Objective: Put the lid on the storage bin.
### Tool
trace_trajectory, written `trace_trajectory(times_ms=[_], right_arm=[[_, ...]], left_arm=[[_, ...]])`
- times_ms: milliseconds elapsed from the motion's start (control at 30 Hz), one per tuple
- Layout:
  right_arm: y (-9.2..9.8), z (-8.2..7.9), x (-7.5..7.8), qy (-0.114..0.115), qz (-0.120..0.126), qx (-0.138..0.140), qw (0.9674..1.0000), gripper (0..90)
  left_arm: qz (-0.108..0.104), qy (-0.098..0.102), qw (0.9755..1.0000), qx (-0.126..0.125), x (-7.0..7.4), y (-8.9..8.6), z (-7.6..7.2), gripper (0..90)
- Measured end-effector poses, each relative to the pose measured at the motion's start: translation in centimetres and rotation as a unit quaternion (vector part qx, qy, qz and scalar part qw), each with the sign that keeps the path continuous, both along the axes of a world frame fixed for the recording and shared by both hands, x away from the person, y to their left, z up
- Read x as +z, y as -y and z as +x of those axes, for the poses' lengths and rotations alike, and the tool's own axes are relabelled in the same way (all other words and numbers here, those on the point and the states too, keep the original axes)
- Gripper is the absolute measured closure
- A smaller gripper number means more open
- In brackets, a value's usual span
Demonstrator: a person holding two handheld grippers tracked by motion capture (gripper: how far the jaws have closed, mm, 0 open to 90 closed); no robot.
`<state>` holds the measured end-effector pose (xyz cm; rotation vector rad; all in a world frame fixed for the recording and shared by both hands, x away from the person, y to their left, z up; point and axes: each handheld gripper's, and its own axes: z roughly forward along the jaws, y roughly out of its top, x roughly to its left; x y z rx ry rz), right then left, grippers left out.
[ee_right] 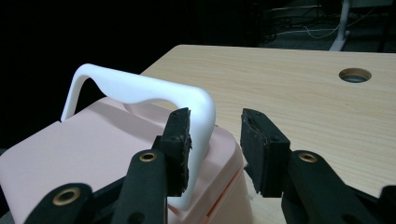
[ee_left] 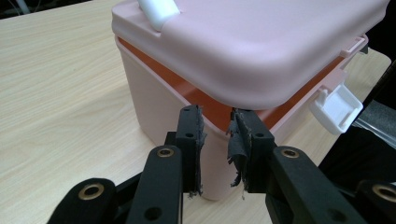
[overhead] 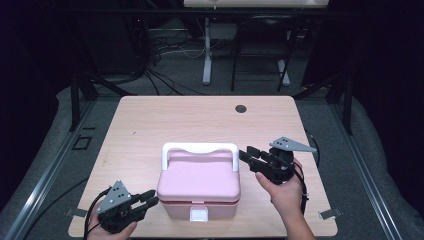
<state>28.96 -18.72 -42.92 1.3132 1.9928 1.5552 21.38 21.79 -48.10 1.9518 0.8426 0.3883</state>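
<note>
A pink lidded box [overhead: 199, 182] with an upright white handle [overhead: 200, 148] and a white front latch [overhead: 199, 215] stands at the front middle of the wooden table [overhead: 175, 115]. My left gripper [overhead: 152, 197] is at the box's front left corner. In the left gripper view it [ee_left: 217, 123] is open by a narrow gap just under the lid's rim, where an orange strip [ee_left: 159, 70] shows between lid and body. My right gripper [overhead: 248, 153] is open beside the handle's right end. In its own view the handle [ee_right: 140, 86] curves down just beyond the left jaw, outside the gap.
A round cable hole [overhead: 241, 108] sits in the table's far right part. Dark floor, cables and a white desk leg [overhead: 206, 50] lie beyond the far edge. Bare wood surrounds the box on the left, behind and to the right.
</note>
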Motion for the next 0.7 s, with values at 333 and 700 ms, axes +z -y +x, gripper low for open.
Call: trace_trajectory(times_ms=[333, 700], right_arm=[[0.02, 0.01, -0.12, -0.001, 0.0, -0.002, 1.0, 62.7], [0.05, 0.08, -0.28, -0.003, 0.0, -0.003, 1.0, 62.5]], left_arm=[[0.001, -0.004, 1.0, 0.001, -0.28, -0.04, -0.06, 73.1], [0.007, -0.011, 0.9999, 0.006, -0.78, -0.16, -0.09, 73.2]])
